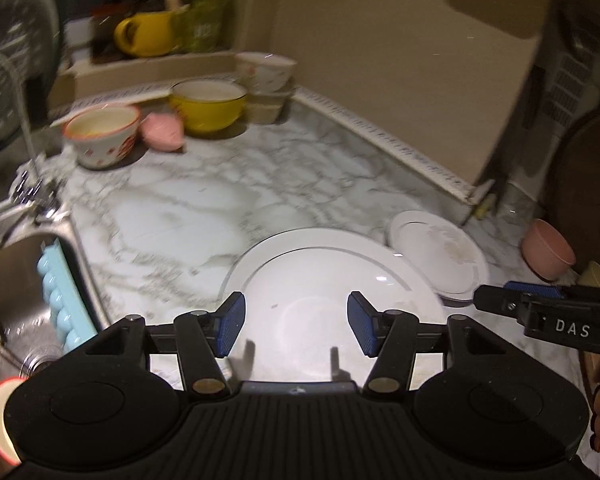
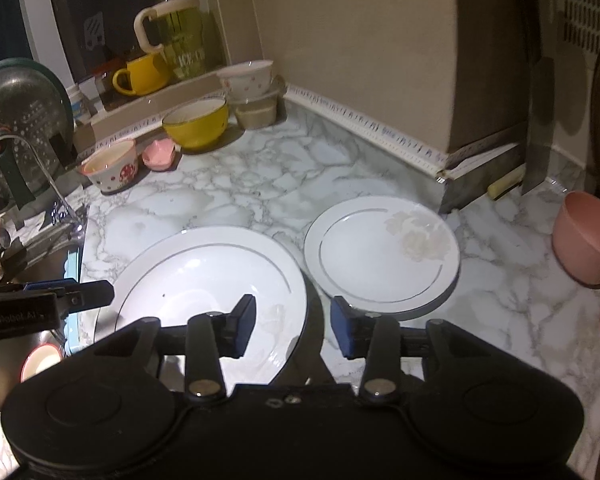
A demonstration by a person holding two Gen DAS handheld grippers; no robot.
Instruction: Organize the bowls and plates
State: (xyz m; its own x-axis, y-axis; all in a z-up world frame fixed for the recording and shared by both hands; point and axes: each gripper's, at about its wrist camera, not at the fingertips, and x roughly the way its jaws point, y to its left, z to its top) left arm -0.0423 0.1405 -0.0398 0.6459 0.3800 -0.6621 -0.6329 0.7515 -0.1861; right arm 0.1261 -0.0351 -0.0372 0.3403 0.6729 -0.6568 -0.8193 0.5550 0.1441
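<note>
Plates lay flat on the marble worktop (image 2: 236,184), with both hand-held grippers above them and nothing between either pair of jaws. Far left of the left hand-held gripper (image 1: 296,322), the steel sink (image 1: 16,280) dropped away, a pale blue strip (image 1: 58,292) lying along its edge. Ahead and to the left of that gripper stood a spotted bowl (image 1: 102,136), a small pink dish (image 1: 162,132) just beside it, then a yellow bowl (image 1: 208,106). Behind these a white bowl (image 1: 266,70) sat on stacked containers in the corner. Directly under the left gripper's released jaws lay the large plate (image 1: 324,276), silver-rimmed and bare. In the right wrist view, the right hand-held gripper (image 2: 293,326) hung with its jaws apart over the right edge of the large plate (image 2: 204,272). Just ahead and to the right of it rested the small plate (image 2: 380,252), whose near edge appeared to sit over the large plate's rim. Further right stood a pink bowl (image 2: 584,236), well apart from the gripper.
</note>
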